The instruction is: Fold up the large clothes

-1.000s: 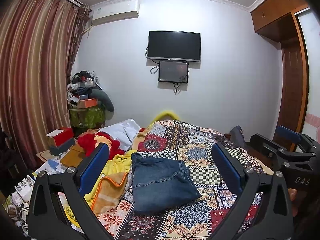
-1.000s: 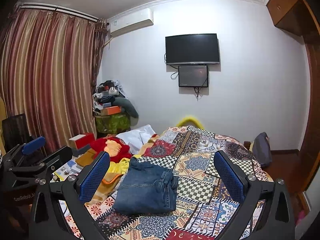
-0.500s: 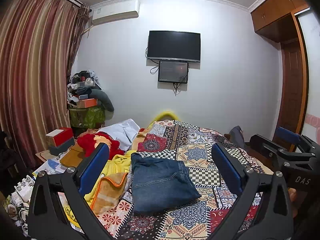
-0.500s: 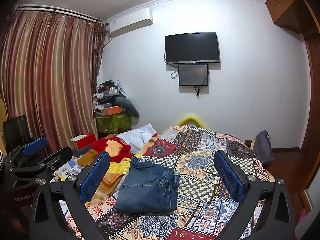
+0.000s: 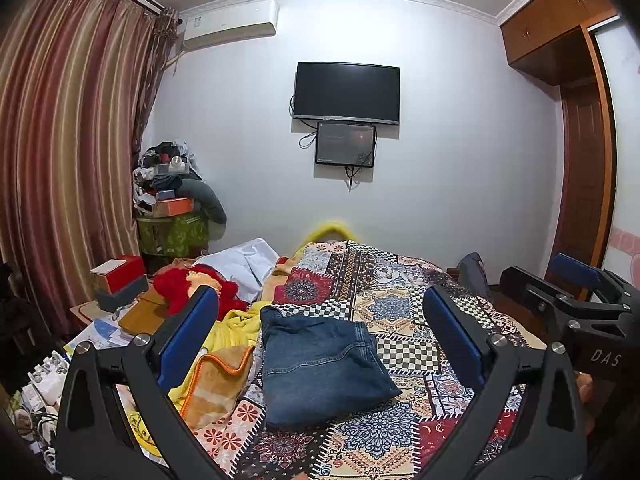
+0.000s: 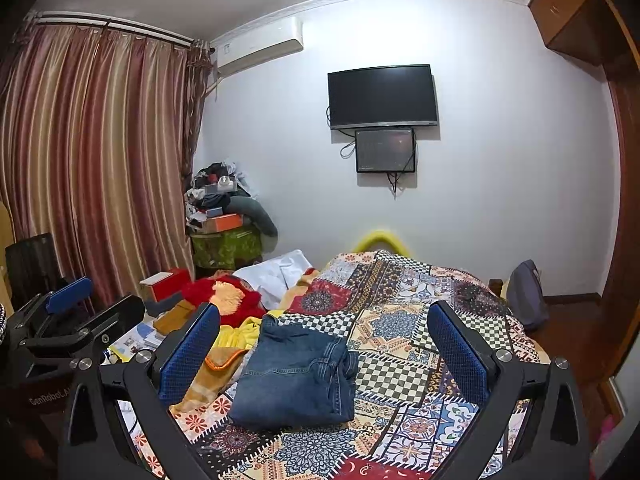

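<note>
On the patchwork bedspread [image 5: 404, 312] the jeans [image 5: 320, 364] lie folded into a compact block, just beside the yellow blanket [image 5: 228, 332] and the red plush toy [image 5: 188, 284]; I'm touching none of it. My left gripper [image 5: 320, 340] and right gripper [image 6: 324, 344] both hang over the bed with jaws spread wide and nothing between them, so I judge this fold done and the next garment due. Versus a second ago almost nothing differs: jeans unmoved, jaws at the same spread, only a slight drift in my right view, which reads as a pause, not a fresh reach.
</note>
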`<control>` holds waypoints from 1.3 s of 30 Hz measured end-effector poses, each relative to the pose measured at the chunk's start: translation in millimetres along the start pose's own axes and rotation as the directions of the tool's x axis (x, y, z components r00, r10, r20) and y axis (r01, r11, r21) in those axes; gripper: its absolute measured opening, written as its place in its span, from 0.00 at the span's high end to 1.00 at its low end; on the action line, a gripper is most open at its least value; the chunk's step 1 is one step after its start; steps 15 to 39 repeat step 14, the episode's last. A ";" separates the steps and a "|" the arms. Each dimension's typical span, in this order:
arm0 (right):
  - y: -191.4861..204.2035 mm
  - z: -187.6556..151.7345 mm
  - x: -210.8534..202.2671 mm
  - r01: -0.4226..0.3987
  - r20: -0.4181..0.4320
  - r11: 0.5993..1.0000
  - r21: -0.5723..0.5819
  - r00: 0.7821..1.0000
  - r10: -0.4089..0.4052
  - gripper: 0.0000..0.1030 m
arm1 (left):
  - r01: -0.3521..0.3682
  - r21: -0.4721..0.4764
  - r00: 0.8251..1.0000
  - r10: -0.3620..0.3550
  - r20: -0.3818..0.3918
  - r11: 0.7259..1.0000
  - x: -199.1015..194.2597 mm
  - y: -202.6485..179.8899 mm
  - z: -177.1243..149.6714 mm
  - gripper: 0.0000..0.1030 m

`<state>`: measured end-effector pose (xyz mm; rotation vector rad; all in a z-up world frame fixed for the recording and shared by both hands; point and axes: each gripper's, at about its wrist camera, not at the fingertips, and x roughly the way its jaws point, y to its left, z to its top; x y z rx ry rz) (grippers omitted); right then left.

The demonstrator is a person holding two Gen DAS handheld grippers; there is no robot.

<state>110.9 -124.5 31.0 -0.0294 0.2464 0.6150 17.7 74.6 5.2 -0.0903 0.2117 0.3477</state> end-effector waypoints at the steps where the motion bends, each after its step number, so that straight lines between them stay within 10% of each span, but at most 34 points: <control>1: 0.2 -0.1 0.2 0.000 0.002 1.000 0.000 1.000 0.000 0.00 | -0.001 -0.001 1.000 0.001 -0.001 1.000 0.0 -0.4 -0.1 0.00; 39: -0.1 1.1 2.6 0.005 -0.009 1.000 0.022 1.000 -0.005 0.00 | 0.009 -0.001 1.000 -0.009 -0.014 1.000 1.2 -2.2 0.9 0.00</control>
